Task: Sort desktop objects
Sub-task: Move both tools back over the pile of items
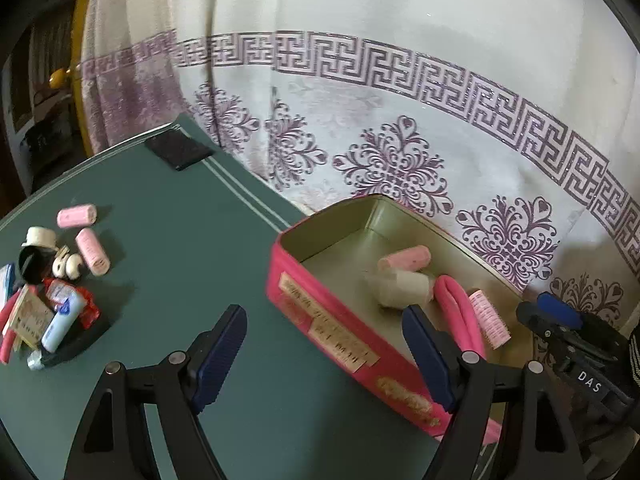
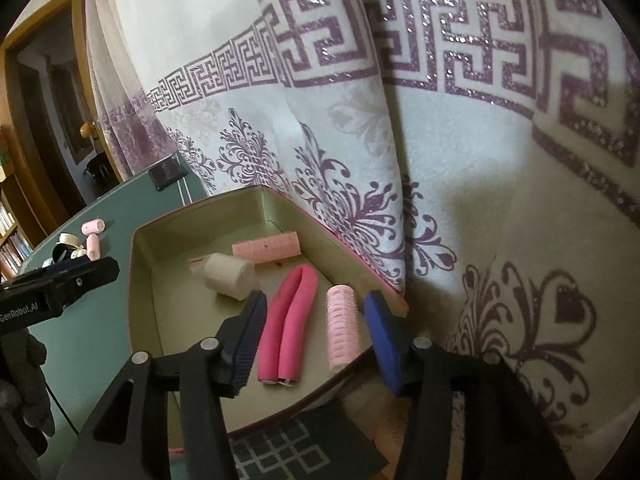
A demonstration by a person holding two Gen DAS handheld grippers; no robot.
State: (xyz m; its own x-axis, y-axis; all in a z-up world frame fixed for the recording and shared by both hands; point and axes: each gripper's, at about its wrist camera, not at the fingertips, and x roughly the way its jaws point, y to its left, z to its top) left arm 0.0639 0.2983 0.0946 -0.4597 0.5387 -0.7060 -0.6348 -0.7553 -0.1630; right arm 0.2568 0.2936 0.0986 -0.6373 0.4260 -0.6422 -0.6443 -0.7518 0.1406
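A: How do the claws stand?

B: The right gripper (image 2: 316,336) is parted over the tin (image 2: 138,280), gripping nothing; a folded pink foam roller (image 2: 290,320) and a pale pink curler (image 2: 341,326) lie loose on the tin floor between its fingers. The left gripper (image 1: 324,356) is spread wide and empty, straddling the tin's near wall.

A: What else is in the tin?

B: A white roll (image 2: 230,276) and another pink curler (image 2: 267,249).

A: The unsorted things?

B: A heap (image 1: 44,292) at the left on the green table (image 1: 168,240), well apart from the tin.

A: Any writing?

B: "DAS" on one gripper body, "GenRobot.AI" on the other. The tin's labels (image 1: 332,336) are too blurred to read.
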